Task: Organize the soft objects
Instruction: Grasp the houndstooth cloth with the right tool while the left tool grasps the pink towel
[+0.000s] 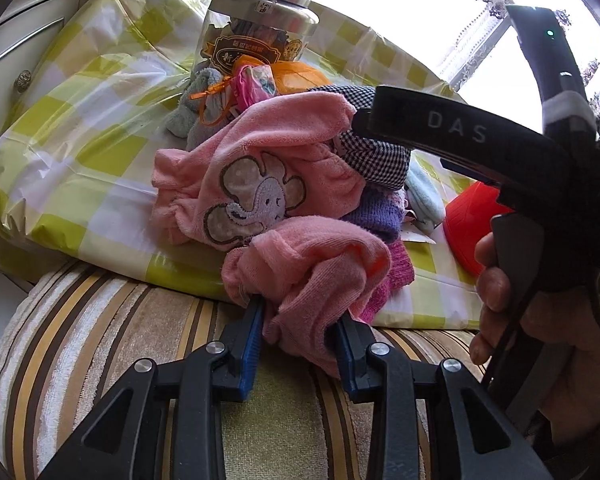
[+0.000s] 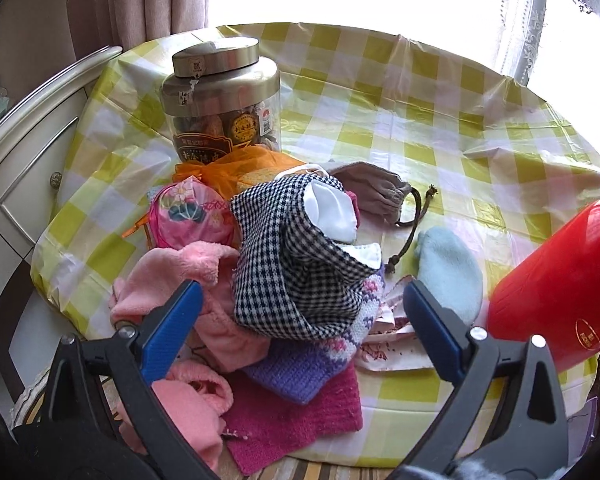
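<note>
A heap of soft things lies on the green-checked tablecloth (image 2: pixel 380 120). My left gripper (image 1: pixel 300 332) is shut on a hanging fold of the pink fleece cloth (image 1: pixel 260 192) with an elephant patch, at the table's near edge. My right gripper (image 2: pixel 302 292) stands wide open just above the black-and-white houndstooth cloth (image 2: pixel 296 264), its pads not touching it. Under that lie a purple knit piece (image 2: pixel 300 368) and a magenta knit cloth (image 2: pixel 300 412). A light blue fleece piece (image 2: pixel 448 272), a grey drawstring pouch (image 2: pixel 372 192), a pink floral pouch (image 2: pixel 188 216) and an orange mesh bag (image 2: pixel 236 168) lie around them.
A clear jar with a metal lid (image 2: pixel 220 100) stands behind the heap. A red canister (image 2: pixel 560 280) lies at the right edge. A white cabinet (image 2: pixel 20 168) flanks the table on the left. A striped cushion (image 1: pixel 100 340) sits below the near edge. A person's hand (image 1: pixel 496 280) is at the right.
</note>
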### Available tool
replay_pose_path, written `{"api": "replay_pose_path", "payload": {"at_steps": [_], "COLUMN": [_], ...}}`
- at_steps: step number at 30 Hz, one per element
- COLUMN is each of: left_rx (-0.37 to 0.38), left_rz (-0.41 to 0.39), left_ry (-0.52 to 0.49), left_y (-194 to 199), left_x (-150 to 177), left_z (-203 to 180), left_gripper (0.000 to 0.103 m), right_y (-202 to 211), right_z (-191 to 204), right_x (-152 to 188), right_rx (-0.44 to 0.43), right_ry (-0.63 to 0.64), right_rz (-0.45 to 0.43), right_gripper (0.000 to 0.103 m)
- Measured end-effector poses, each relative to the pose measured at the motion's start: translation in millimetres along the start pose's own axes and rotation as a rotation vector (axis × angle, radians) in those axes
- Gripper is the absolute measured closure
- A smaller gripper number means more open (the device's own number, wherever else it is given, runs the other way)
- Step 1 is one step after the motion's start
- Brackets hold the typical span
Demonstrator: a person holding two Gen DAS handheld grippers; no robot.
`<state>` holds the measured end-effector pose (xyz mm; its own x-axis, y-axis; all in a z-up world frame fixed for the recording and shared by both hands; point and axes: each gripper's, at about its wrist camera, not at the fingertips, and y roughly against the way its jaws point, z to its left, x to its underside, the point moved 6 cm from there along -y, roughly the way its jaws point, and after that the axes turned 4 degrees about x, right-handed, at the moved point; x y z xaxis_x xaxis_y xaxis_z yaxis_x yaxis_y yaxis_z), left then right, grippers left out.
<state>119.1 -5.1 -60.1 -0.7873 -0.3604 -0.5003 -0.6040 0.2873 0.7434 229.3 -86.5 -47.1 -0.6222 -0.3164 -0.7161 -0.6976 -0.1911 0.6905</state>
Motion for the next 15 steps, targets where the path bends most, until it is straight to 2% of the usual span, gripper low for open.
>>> {"api": "replay_pose_path", "payload": {"at_steps": [3, 5, 8, 11, 15], "left_rx": [-0.004, -0.007, -0.016, -0.023, -0.038], "left_rz": [0.002, 0.005, 0.005, 0.001, -0.012], "left_ry": [-0.003, -0.004, -0.012, -0.019, -0.029], "left_y": [-1, -3, -4, -3, -1], "left_x": [0, 0, -1, -1, -1], "left_z": [-1, -1, -3, -3, -6], "left_gripper": [0.069, 0.069, 0.069, 0.069, 0.072], "right_y": [-9, -16, -21, -16, -6], "right_z": [-1, -2, -5, -4, -4], "right_x": [3, 7, 12, 12, 13], "right_rx": [0.007, -0.001, -0.015, -0.022, -0.028], "right_ry": [0.005, 0.003, -0.008, -0.007, -0.010], "right_rz": [0.013, 0.034, 0.053, 0.042, 0.025], "right_gripper": [0.020, 0.039, 0.054, 0.063, 0.070]}}
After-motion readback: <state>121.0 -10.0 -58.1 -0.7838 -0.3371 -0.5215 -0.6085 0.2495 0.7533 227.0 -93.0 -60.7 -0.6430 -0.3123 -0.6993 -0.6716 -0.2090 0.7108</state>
